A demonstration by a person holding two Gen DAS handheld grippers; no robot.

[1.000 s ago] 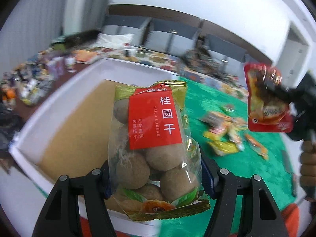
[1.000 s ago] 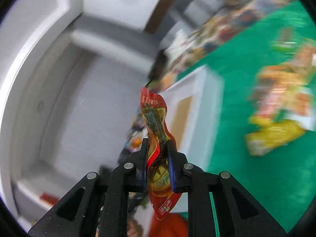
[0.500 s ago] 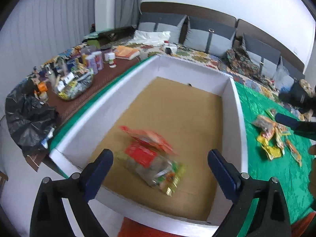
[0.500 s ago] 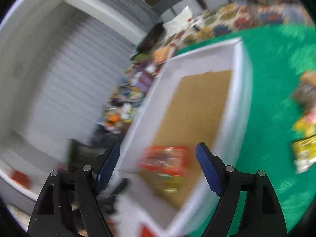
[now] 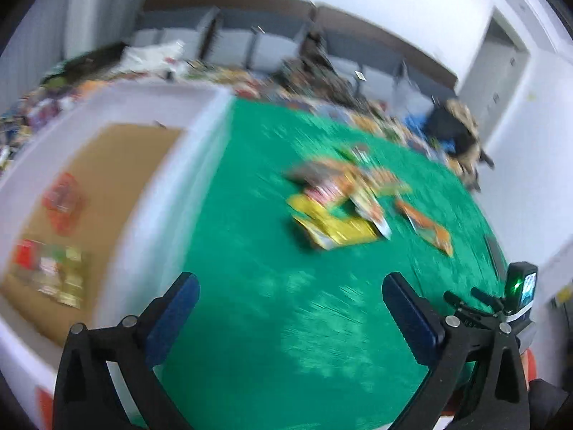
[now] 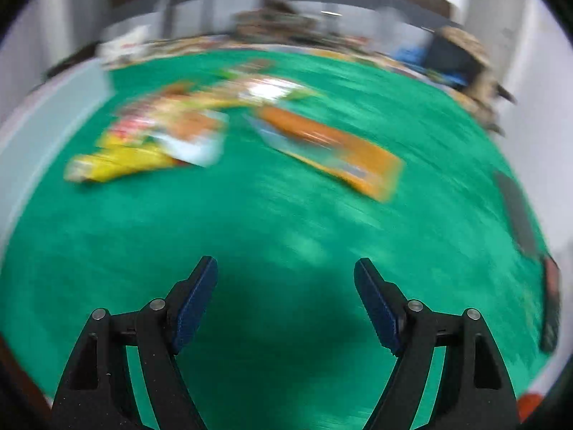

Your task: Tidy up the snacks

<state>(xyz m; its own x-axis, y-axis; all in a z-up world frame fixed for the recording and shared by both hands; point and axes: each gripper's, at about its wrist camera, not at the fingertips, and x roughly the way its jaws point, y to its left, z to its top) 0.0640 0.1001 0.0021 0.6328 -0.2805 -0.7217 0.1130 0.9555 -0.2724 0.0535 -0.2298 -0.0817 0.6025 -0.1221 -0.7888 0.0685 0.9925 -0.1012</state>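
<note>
Both views are motion-blurred. My left gripper is open and empty above the green cloth, just right of the white box. The dried longan bag and a red snack packet lie on the box's brown floor. My right gripper is open and empty above the green cloth. A pile of loose snack packets lies ahead; it also shows in the right wrist view, with an orange packet beside it.
A cluttered bed or sofa with cushions runs along the back. A dark bag sits at the far right. A dark flat object lies at the cloth's right edge. The right gripper's body shows at lower right.
One second ago each gripper held a snack over the box. Both opened and dropped them into the box. Both grippers have since swung right, toward the pile on the green cloth.
</note>
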